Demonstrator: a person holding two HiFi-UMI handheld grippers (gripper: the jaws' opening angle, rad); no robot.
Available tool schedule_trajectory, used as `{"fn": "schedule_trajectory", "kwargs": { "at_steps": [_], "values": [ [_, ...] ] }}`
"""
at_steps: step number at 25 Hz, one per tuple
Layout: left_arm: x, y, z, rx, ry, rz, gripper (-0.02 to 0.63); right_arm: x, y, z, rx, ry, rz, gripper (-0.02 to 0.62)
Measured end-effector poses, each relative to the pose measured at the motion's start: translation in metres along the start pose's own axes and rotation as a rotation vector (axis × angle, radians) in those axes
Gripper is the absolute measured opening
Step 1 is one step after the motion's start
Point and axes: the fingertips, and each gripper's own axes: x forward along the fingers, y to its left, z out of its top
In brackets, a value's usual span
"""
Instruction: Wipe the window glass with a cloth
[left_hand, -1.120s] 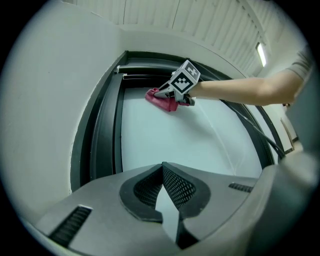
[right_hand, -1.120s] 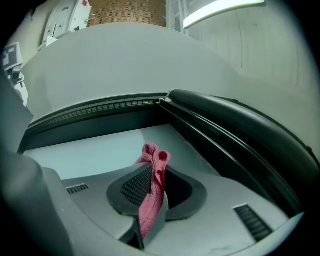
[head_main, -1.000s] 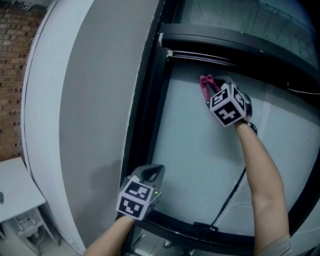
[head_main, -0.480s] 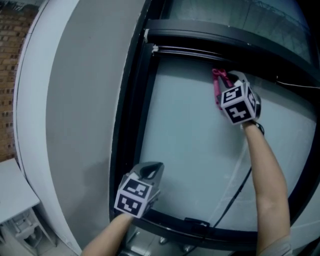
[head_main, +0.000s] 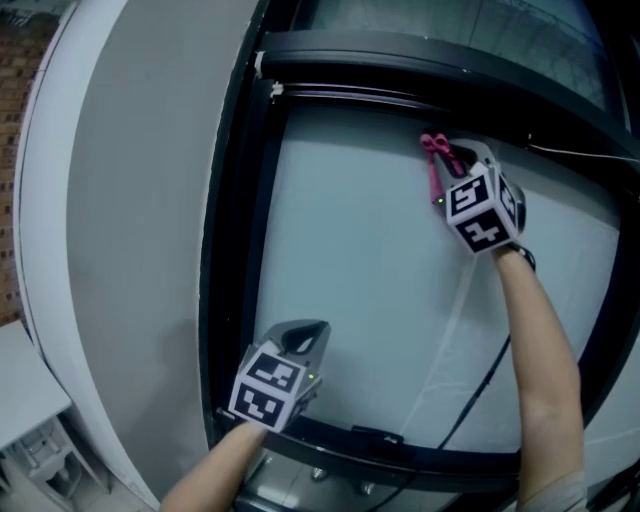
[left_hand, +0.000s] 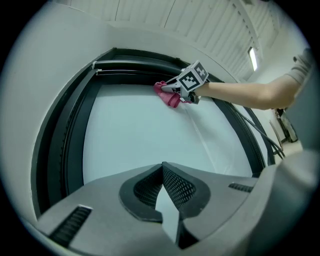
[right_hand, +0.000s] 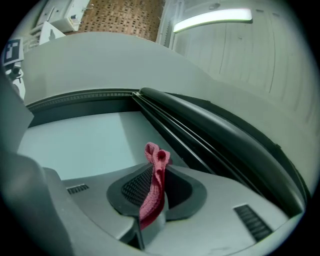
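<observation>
Right hand-held gripper (head_main: 452, 165): we see its jaws clamped on a pink cloth (right_hand: 154, 186), with a fold sticking out past the tips.
Cloth's place: near the top of the window glass (head_main: 350, 270), just below the upper bar of the black frame (head_main: 235, 250); we cannot tell whether it presses the pane.
Left hand-held gripper (left_hand: 162, 167): jaws drawn together at the tips, nothing between them; we find it low by the pane's left corner, well apart from the cloth.
Black cable (head_main: 478, 385): hangs below the right forearm, across the glass.
</observation>
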Motion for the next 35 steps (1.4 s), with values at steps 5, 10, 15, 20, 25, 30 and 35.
{"fn": "schedule_trajectory", "kwargs": {
  "at_steps": [5,10,15,20,25,30,35],
  "values": [
    [0.0,-0.001,-0.003,0.004,0.015,0.011,0.006,-0.005,0.052,0.012,-0.074,-0.044,0.172,0.052],
    [-0.005,0.0,-0.011,0.002,0.033,0.031,0.006,-0.019,0.101,0.003,-0.075,-0.052,0.315,0.052],
    [-0.012,-0.003,-0.027,-0.024,0.056,0.039,0.006,-0.041,0.152,-0.011,-0.096,-0.041,0.412,0.052],
    [-0.019,-0.009,-0.045,-0.051,0.09,0.039,0.006,-0.066,0.195,-0.026,-0.087,-0.027,0.479,0.052],
    [-0.023,-0.016,-0.069,-0.067,0.131,0.039,0.006,-0.094,0.242,-0.042,-0.072,-0.007,0.545,0.052],
    [-0.026,-0.027,-0.096,-0.093,0.178,0.026,0.006,-0.126,0.296,-0.052,-0.037,0.001,0.627,0.052],
    [-0.031,-0.044,-0.123,-0.127,0.215,0.005,0.006,-0.155,0.34,-0.069,0.006,0.036,0.698,0.052]
  ]
}}
